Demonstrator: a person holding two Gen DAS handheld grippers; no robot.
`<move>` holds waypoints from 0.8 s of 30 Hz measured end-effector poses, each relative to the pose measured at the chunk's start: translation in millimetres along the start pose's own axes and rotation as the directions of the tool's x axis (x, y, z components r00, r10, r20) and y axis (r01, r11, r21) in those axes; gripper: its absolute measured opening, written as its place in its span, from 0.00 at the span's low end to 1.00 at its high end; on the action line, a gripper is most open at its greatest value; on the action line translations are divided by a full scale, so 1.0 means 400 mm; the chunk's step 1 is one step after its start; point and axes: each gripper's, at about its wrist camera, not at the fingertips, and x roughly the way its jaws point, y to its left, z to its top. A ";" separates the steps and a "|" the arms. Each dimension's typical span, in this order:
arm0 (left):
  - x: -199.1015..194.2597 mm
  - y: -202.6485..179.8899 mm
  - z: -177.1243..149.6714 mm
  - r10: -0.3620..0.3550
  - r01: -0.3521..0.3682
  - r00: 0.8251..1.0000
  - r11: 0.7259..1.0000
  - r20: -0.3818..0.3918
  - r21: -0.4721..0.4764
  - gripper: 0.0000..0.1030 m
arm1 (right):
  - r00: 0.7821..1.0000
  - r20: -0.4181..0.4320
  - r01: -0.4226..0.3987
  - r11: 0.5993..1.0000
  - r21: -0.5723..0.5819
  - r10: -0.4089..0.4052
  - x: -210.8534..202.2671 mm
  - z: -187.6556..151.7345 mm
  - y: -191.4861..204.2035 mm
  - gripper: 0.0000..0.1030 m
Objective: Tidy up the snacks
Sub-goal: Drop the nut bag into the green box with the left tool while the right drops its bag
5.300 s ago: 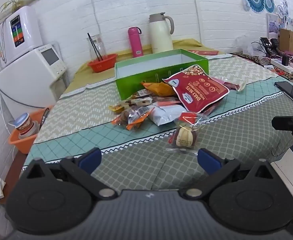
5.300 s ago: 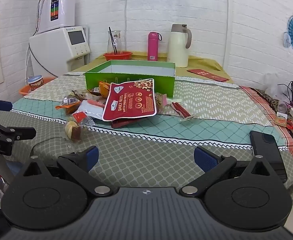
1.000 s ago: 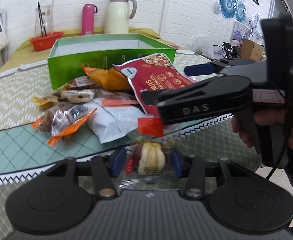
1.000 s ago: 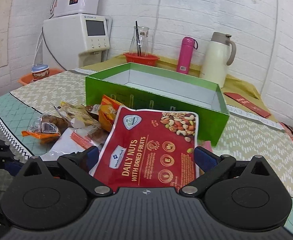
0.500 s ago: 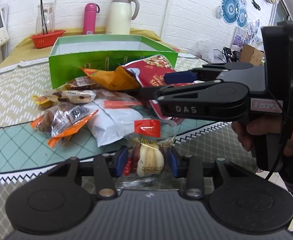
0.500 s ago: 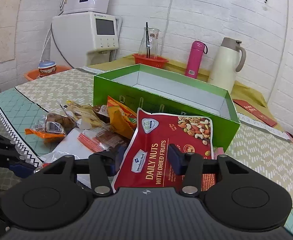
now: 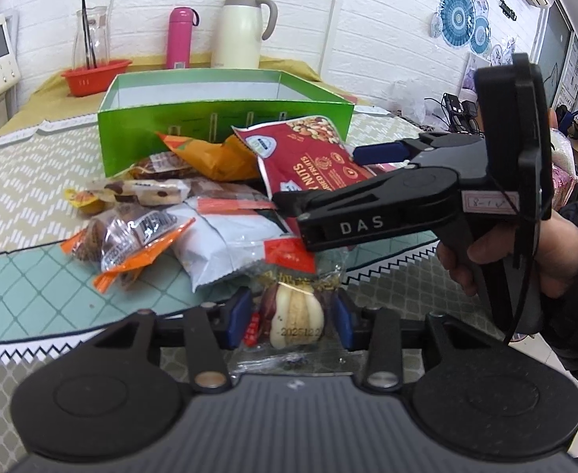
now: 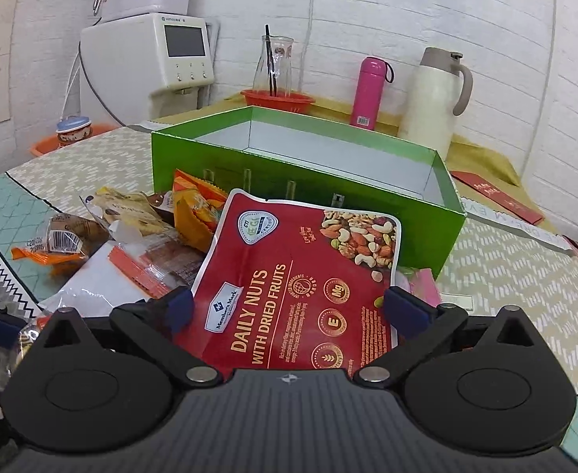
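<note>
My left gripper [image 7: 291, 317] is shut on a small clear-wrapped snack [image 7: 295, 311], pale and brown, at the near end of the snack pile. My right gripper [image 8: 291, 309] has its jaws opening wide. The red nuts bag [image 8: 297, 276] lies between its blue pads, which stand at the bag's two side edges. In the left wrist view the right gripper [image 7: 320, 177] comes in from the right over the red nuts bag [image 7: 308, 165]. The open green box [image 8: 194, 157] stands empty behind the pile, and its front wall [image 7: 226, 126] faces me.
The pile holds an orange packet [image 7: 210, 153], a white packet [image 7: 226, 240] and orange-wrapped cakes [image 7: 131, 240]. Behind the box are a cream thermos [image 8: 431, 98], a pink bottle [image 8: 368, 90] and a red basket [image 8: 277, 100]. A person's hand [image 7: 525, 260] holds the right gripper.
Five seconds ago both grippers were open and back from the pile. Half a second ago the right jaws had narrowed on the red bag and buckled it; now they stand wide. The left grip is unchanged.
</note>
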 end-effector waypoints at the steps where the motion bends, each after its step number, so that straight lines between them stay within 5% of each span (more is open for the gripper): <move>1: 0.001 -0.002 0.001 0.002 -0.002 1.000 1.000 0.001 0.003 0.41 | 1.000 0.000 -0.006 1.000 -0.008 0.006 0.002 0.001 0.003 1.00; 6: 0.001 -0.007 0.001 0.003 -0.003 1.000 1.000 0.000 -0.002 0.39 | 0.999 0.034 0.028 0.998 -0.048 -0.026 -0.018 -0.007 0.022 0.99; 14: -0.059 -0.013 0.012 -0.008 0.008 0.999 1.000 0.034 -0.009 0.38 | 0.997 0.076 0.007 1.000 -0.024 -0.005 -0.077 -0.002 0.010 0.56; 15: -0.068 -0.014 0.020 -0.010 0.010 0.999 1.000 0.043 -0.007 0.38 | 0.996 0.084 0.005 1.000 -0.020 -0.003 -0.086 0.001 0.007 0.38; 24: -0.099 0.049 0.149 0.031 -0.024 0.989 0.998 0.143 -0.051 0.38 | 0.983 0.184 0.021 0.999 0.029 -0.026 -0.144 0.056 -0.042 0.34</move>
